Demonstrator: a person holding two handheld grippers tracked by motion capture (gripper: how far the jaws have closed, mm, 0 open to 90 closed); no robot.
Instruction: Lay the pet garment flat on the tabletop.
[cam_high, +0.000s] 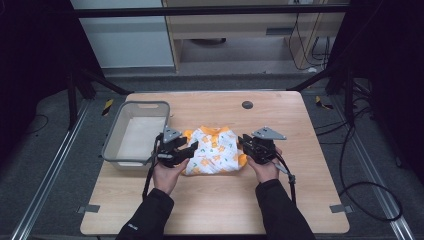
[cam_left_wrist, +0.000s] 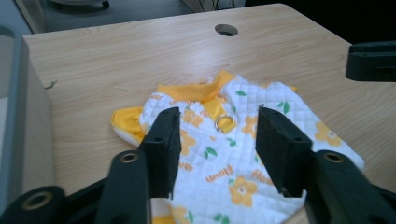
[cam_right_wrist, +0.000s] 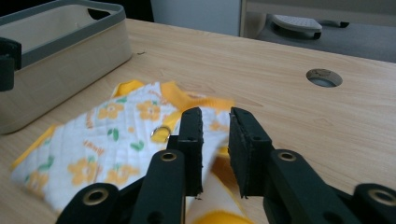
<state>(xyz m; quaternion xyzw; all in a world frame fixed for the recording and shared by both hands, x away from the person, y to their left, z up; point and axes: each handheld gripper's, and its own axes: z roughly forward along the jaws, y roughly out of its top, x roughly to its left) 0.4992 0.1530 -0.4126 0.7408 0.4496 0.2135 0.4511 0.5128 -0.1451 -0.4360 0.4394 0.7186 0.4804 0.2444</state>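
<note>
A small quilted garment (cam_high: 215, 150), white with orange flowers and orange trim, lies flat at the middle of the wooden table (cam_high: 215, 205). My left gripper (cam_high: 191, 149) is at its left edge. In the left gripper view that gripper (cam_left_wrist: 218, 112) is open, jaws wide apart just above the garment (cam_left_wrist: 233, 177). My right gripper (cam_high: 245, 143) is at the garment's right edge. In the right gripper view its jaws (cam_right_wrist: 215, 114) stand close together with a fold of the garment (cam_right_wrist: 107, 135) between them.
A grey plastic basket (cam_high: 135, 106) stands on the table just left of the garment, its wall (cam_left_wrist: 18, 116) close beside my left gripper. A round cable hole (cam_high: 247, 105) sits at the back of the table. Bare wood lies in front and to the right.
</note>
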